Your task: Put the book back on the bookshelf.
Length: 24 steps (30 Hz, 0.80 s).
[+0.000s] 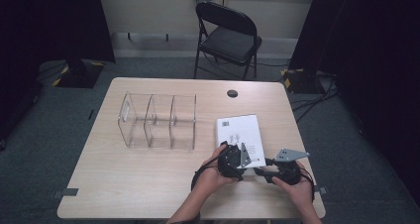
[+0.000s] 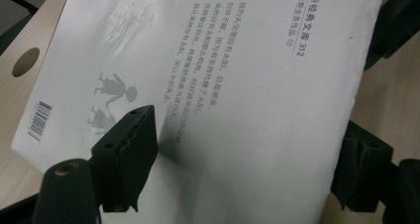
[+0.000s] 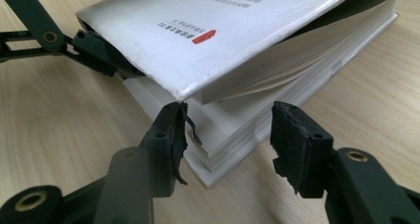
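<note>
A white paperback book lies back cover up on the right half of the wooden table. My left gripper is at its near edge, shut on the cover. One jaw presses on top and the other sits at the edge beneath, and the cover and a few pages are lifted off the page block. My right gripper is open and level with the book's near right corner. Its left pad touches the page block under the raised cover, and the right pad stands apart. The right gripper points left.
A clear acrylic organizer with three compartments stands left of the book. There is a round cable hole near the table's far edge. A black folding chair stands behind the table. Bare tabletop lies to the left of my hands.
</note>
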Each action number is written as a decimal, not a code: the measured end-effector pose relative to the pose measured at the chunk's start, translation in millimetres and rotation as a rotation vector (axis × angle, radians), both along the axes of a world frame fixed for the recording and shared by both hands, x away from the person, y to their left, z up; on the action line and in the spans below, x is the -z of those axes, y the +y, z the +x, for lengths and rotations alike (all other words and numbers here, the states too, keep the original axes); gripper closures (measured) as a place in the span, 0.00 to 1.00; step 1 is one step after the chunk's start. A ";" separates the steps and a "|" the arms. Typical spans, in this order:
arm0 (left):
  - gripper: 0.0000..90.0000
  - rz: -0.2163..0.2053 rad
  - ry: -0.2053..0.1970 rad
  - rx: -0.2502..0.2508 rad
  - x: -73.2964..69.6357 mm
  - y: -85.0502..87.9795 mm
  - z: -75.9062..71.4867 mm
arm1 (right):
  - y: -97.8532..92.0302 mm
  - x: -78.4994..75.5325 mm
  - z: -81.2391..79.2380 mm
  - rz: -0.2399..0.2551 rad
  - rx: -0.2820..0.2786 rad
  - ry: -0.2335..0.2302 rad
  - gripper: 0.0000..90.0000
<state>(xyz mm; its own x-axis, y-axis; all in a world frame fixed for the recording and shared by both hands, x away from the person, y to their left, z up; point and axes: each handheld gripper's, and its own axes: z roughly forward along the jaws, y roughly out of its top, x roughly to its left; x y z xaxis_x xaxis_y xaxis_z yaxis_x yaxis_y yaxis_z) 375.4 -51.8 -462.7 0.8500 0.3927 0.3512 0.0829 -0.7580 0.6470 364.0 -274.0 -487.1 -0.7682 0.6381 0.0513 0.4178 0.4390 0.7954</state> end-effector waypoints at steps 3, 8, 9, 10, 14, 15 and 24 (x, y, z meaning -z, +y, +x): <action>0.24 -0.004 0.001 0.003 0.5 0.3 0.0 | 0.2 -1.4 0.5 0.012 0.019 -0.002 0.53; 0.23 -0.025 0.009 -0.001 1.9 0.0 -0.6 | 0.6 -4.2 -0.8 0.018 0.032 -0.016 0.55; 0.23 -0.033 0.005 -0.005 2.4 -0.3 -0.6 | 0.8 -4.2 -1.0 0.019 0.029 -0.015 0.56; 0.22 -0.033 0.016 -0.004 1.7 0.1 -0.3 | 0.9 -4.4 -1.1 0.017 0.025 -0.020 0.56; 0.17 -0.094 0.068 -0.026 1.0 1.9 3.4 | 2.7 -5.7 -2.5 -0.011 0.025 -0.031 0.56; 0.16 -0.098 0.075 -0.023 0.6 2.0 4.3 | 3.2 -5.6 -2.6 -0.009 0.025 -0.035 0.56; 0.10 -0.063 0.002 -0.032 6.2 -3.7 5.3 | 3.7 -7.9 -3.9 0.010 0.030 -0.051 0.57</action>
<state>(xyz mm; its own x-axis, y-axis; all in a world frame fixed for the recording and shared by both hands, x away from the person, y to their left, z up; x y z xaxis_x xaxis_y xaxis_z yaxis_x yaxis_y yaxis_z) 380.7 -55.4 -468.9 0.8375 0.4410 0.3227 0.1079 -0.7123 0.6935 360.1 -270.3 -479.2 -0.7506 0.6605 0.0189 0.3891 0.4187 0.8205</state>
